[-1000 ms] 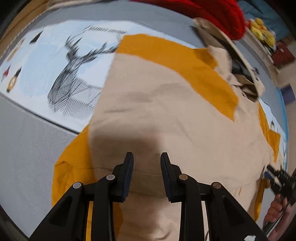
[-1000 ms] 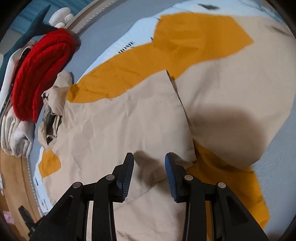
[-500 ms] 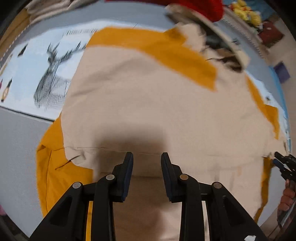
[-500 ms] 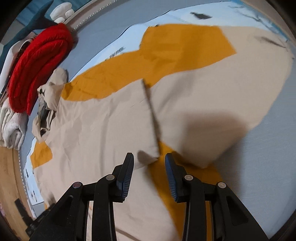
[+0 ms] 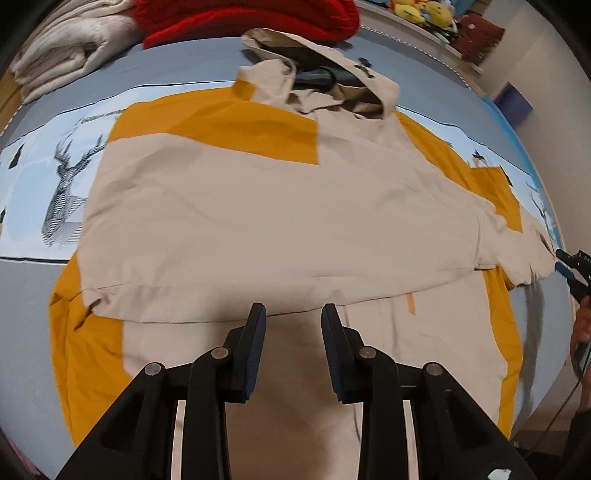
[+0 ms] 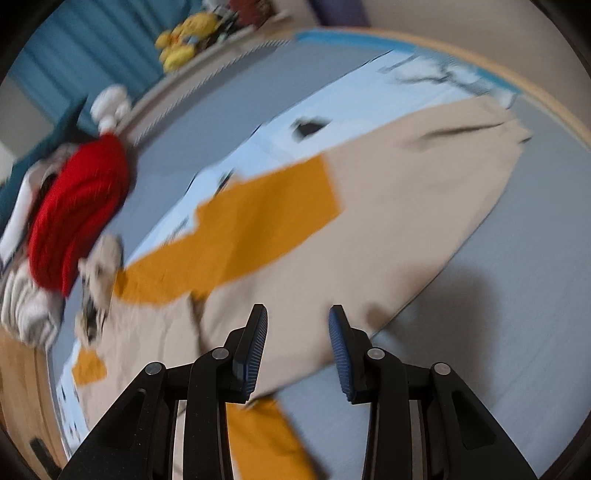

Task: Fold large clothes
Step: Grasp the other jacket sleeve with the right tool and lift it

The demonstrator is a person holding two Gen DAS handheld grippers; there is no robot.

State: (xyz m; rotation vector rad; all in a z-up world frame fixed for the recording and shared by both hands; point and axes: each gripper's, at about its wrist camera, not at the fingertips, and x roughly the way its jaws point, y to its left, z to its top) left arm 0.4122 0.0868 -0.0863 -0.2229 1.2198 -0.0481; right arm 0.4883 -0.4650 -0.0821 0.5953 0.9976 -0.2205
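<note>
Covering most of the scene is the bed (image 5: 33, 295), its grey spread with a pale blue deer-print band running across it from nine to three o'clock in the left wrist view. Lying flat across that band is the task's garment, a large beige and mustard hooded jacket (image 5: 280, 206), its hood (image 5: 332, 85) pointing toward twelve o'clock and its hem toward six. One beige sleeve is lying folded across the chest, its cuff reaching to about three o'clock, so a first fold is looking done, while the body is showing no lengthwise or crosswise fold yet and the greater part of the work is judged to be remaining. Sitting beyond the hood at about eleven o'clock is a red knitted garment (image 5: 251, 18), with a cream pile (image 5: 66, 48) beside it at ten o'clock. The left gripper (image 5: 293, 314) is hovering over the lower body of the jacket at six o'clock, its jaws standing apart and holding nothing. The right gripper (image 6: 297, 317) is likewise standing apart and empty, hanging over the jacket's edge where cloth is meeting grey spread; its view is blurring, so finer detail there cannot be told. It is showing too at three o'clock in the left view.
</note>
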